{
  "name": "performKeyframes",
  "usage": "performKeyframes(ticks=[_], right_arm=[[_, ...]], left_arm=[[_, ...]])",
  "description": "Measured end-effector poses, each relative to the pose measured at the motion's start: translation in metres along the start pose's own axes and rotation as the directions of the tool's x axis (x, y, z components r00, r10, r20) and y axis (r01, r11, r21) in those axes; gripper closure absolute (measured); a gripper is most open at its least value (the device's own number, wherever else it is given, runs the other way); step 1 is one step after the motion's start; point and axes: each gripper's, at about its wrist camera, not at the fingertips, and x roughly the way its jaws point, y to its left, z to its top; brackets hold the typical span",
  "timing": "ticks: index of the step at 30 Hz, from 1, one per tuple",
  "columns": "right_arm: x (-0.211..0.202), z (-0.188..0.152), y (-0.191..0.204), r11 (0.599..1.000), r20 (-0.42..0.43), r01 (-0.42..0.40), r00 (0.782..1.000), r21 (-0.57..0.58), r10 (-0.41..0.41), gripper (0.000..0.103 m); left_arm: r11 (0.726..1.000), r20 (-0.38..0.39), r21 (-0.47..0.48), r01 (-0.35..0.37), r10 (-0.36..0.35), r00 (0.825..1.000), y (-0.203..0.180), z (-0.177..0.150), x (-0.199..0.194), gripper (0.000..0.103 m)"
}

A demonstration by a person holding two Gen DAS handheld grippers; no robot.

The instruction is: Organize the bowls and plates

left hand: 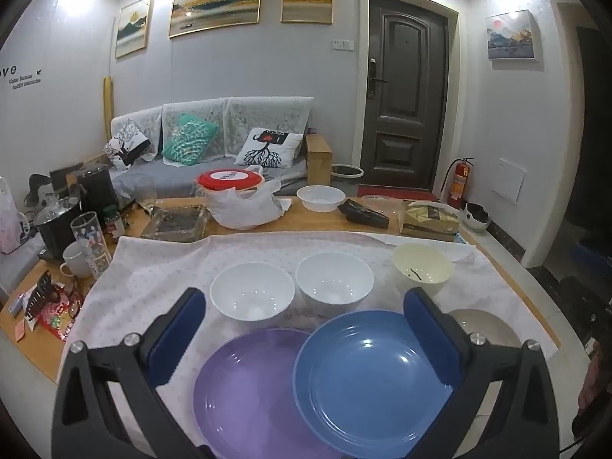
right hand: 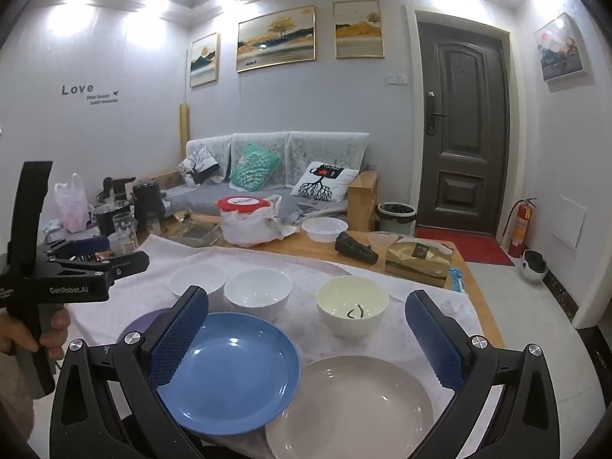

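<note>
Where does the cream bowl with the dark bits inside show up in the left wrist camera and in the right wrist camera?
Left wrist view: the cream bowl sits right of centre, on the cloth, right of the two white bowls.
Right wrist view: the cream bowl sits just right of centre, behind the beige plate.
Shared landmark: the blue plate, nearer the camera and to the bowl's left in both.

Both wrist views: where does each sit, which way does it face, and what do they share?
Left wrist: above the table's near edge, facing the sofa; open left gripper frames the purple plate.
Right wrist: further right, same heading; open right gripper over the beige plate; left hand visible.
Shared: blue plate, cream bowl.
</note>
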Motion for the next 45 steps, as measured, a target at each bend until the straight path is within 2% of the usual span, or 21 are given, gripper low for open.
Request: performKeyframes(ticks=[11, 45], right_arm=[[-0.012, -0.005, 0.023, 1.0, 0.013, 0.011, 1.0, -0.003, -0.011, 0.001], [-0.016, -0.003, 0.024, 1.0, 0.011, 0.011, 1.0, -0.002, -0.011, 0.001]], left_arm=[[1.0, -0.003, 0.007, 0.004, -0.004, 1.0, -0.003, 0.004, 0.0, 0.0], [0.998, 0.02, 0.018, 0.057, -0.058, 0.998, -0.005, 0.0, -0.013, 0.0]])
